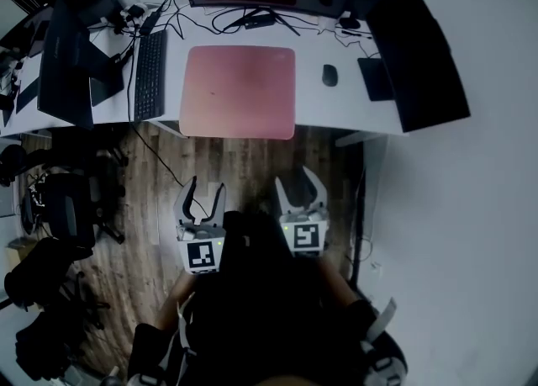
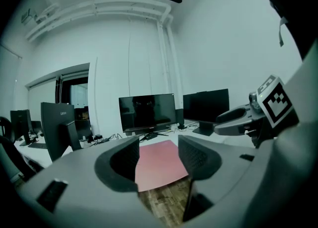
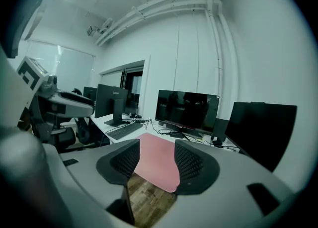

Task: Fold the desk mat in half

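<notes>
Left hand-held gripper (image 1: 206, 187) and right hand-held gripper (image 1: 296, 178) both hang empty, jaws apart, side by side and well short of the surface (image 1: 329, 112). Straight ahead lies the pink desk mat (image 1: 239, 91), flat, its slightly longer side running left to right and its near edge at the surface's front. Neither looks clearly nearer.

Left gripper (image 1: 204, 193), right gripper (image 1: 301, 181) side by side, jaws apart, apparently empty.

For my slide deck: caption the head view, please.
Left gripper and right gripper, both open, short of the desk; mat lies unfolded.
</notes>
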`<move>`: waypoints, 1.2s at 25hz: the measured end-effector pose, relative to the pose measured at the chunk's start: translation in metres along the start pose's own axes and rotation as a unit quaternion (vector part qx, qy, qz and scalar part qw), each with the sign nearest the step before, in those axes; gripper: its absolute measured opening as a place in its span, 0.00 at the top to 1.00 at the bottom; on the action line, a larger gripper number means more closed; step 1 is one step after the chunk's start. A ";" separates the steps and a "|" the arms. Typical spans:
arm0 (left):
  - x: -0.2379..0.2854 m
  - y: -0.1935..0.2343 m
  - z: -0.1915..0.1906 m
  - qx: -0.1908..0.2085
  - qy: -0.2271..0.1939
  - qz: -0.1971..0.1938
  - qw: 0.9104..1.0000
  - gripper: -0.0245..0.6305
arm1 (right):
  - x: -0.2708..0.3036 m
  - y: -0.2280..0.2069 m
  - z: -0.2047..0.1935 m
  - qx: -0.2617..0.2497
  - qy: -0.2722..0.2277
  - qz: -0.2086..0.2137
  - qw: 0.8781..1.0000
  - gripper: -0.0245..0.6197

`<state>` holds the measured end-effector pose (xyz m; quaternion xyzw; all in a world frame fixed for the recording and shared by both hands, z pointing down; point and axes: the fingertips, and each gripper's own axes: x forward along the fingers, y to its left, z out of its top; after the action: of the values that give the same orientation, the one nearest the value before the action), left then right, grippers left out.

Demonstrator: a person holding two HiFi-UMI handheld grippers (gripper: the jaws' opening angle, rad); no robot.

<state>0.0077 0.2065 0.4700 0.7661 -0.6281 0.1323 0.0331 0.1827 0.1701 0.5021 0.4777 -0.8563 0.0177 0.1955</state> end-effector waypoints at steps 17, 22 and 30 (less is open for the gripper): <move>0.067 0.017 -0.018 -0.051 0.008 0.018 0.999 0.61 | 0.159 -0.008 -0.167 -0.261 0.164 0.039 0.950 0.61; 0.086 0.026 -0.031 -0.053 0.016 0.009 0.998 0.61 | 0.197 -0.005 -0.217 -0.360 0.207 0.044 0.909 0.58; 0.104 0.026 -0.056 -0.064 0.034 0.001 0.997 0.61 | 0.240 -0.003 -0.261 -0.448 0.216 0.030 0.867 0.52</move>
<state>-0.0082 0.1138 0.5459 0.7566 -0.6348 0.1182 0.1029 0.1559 0.0303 0.8269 0.2975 -0.7224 -0.2594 0.5677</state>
